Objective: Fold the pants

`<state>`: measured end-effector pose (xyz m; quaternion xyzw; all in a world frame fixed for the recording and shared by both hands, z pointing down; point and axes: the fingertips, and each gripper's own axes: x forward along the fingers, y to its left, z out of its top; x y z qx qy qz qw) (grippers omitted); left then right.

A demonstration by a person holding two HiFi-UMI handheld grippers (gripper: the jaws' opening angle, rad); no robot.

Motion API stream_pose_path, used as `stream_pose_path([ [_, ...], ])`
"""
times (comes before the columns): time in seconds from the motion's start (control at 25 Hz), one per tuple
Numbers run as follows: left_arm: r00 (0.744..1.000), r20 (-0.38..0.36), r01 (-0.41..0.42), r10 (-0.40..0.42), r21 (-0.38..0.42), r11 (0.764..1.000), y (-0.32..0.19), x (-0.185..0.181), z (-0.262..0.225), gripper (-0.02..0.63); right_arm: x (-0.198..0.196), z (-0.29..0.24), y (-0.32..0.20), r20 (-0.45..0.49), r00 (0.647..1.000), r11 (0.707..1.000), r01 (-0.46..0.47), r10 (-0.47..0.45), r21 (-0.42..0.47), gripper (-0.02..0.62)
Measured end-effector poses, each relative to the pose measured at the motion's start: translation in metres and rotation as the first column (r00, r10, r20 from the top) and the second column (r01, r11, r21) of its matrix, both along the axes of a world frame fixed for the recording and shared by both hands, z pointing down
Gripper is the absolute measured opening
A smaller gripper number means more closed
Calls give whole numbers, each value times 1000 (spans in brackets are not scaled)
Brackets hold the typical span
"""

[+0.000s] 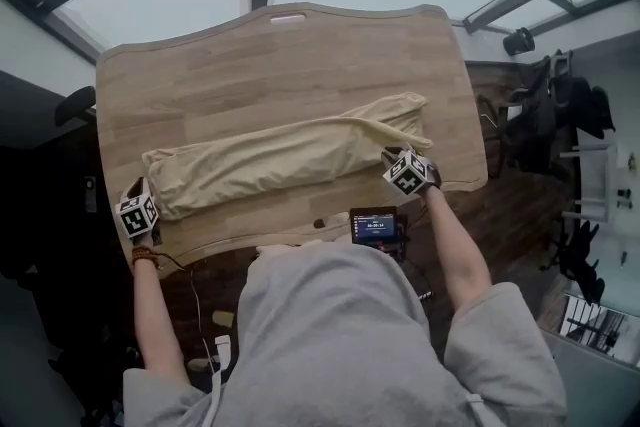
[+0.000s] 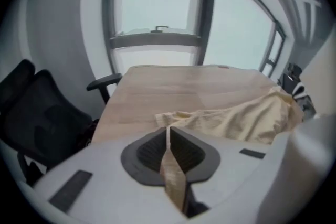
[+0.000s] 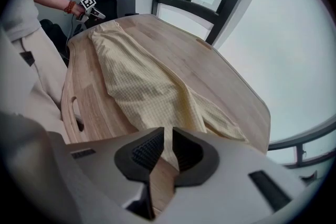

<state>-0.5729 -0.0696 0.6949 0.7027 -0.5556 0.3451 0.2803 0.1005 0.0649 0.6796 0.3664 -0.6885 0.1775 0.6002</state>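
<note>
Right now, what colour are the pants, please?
The pants are pale yellow, finely checked; clearest in right gripper view.

Soft window point(image 2: 157, 8) daylight, fisheye-bent edges, blurred near foreground.

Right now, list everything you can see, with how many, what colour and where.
pants: one, pale yellow, stretched lengthwise across the table
table: one, light wood, under the pants
chair: one, black, off the table's left end
small screen: one, black, at the table's near edge
windows: several panes, dark frames, beyond the table
dark clutter: count unclear, black, right of the table
left gripper: one, pale grey with dark fingers, shut on the pants' left end
right gripper: one, same colours, shut on the pants' right end
bracelet: one, reddish, on the left wrist
top: one, grey, on the person
</note>
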Motion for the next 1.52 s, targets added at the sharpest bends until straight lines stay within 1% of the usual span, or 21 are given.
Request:
stream_pose_path([
  [0.08, 993, 33, -118, 117, 14, 993, 5, 47, -3, 11, 36, 0, 7, -16, 1000, 1000, 6, -6, 4, 66],
  [0.2, 966, 67, -252, 249, 44, 967, 10, 127, -16, 11, 93, -1, 16, -34, 999, 999, 38, -37, 16, 117],
  [0.32, 919, 111, -387, 379, 60, 920, 13, 218, -25, 11, 144, -3, 19, 7, 998, 998, 64, -64, 26, 174],
  [0.4, 887, 131, -451, 442, 48, 891, 18, 277, -25, 11, 160, 5, 26, 74, 992, 995, 104, -103, -6, 206],
  [0.48, 878, 128, -467, 461, 23, 884, 24, 334, -20, 11, 164, 16, 34, 141, 973, 980, 190, -182, -50, 230],
  [0.56, 893, 111, -440, 436, 11, 898, 27, 384, -15, 11, 165, 25, 33, 185, 948, 962, 271, -258, -46, 227],
  [0.6, 903, 99, -422, 419, 10, 907, 27, 407, -14, 11, 164, 27, 29, 202, 936, 953, 301, -290, -28, 198],
  [0.64, 910, 87, -409, 406, 10, 913, 27, 427, -12, 12, 163, 26, 26, 225, 920, 944, 330, -319, -11, 112],
  [0.72, 914, 72, -401, 399, 5, 916, 32, 463, -10, 11, 157, 15, 23, 309, 876, 922, 386, -370, 10, 53],
  [0.76, 914, 72, -401, 400, 0, 916, 36, 478, -8, 12, 157, 4, 20, 349, 853, 913, 408, -389, 21, 51],
  [0.88, 923, 90, -372, 374, -41, 927, 47, 503, 2, 11, 164, -34, -2, 409, 808, 900, 428, -424, 87, 51],
  [1.0, 948, 130, -286, 291, -62, 956, 54, 504, 14, 12, 172, -54, -34, 446, 778, 894, 422, -442, 150, 51],
  [1.08, 962, 170, -211, 215, -45, 977, 53, 496, 15, 11, 175, -54, -55, 464, 772, 897, 416, -435, 150, 51],
  [1.12, 966, 189, -174, 177, -34, 984, 53, 491, 13, 11, 177, -50, -66, 479, 775, 907, 397, -412, 138, 51],
  [1.2, 968, 220, -120, 121, -19, 993, 54, 481, 10, 11, 181, -35, -91, 505, 799, 941, 323, -327, 100, 54],
  [1.24, 968, 227, -106, 107, -16, 994, 56, 477, 9, 11, 186, -23, -103, 500, 822, 959, 272, -272, 74, 58],
  [1.32, 968, 229, -101, 102, -19, 995, 60, 475, 9, 11, 202, 3, -126, 461, 874, 988, 150, -153, 43, 101],
  [1.36, 968, 227, -110, 112, -22, 994, 62, 476, 9, 11, 210, 14, -134, 449, 889, 996, 81, -89, 37, 131],
  [1.4, 966, 223, -126, 128, -26, 992, 64, 477, 9, 11, 215, 20, -138, 453, 891, 999, 11, -24, 32, 155],
  [1.44, 964, 219, -148, 151, -31, 989, 66, 480, 9, 11, 219, 23, -139, 472, 881, 998, -54, 34, 28, 158],
  [1.52, 955, 210, -206, 210, -40, 978, 67, 490, 9, 12, 221, 22, -136, 544, 829, 986, -163, 127, 18, 166],
])
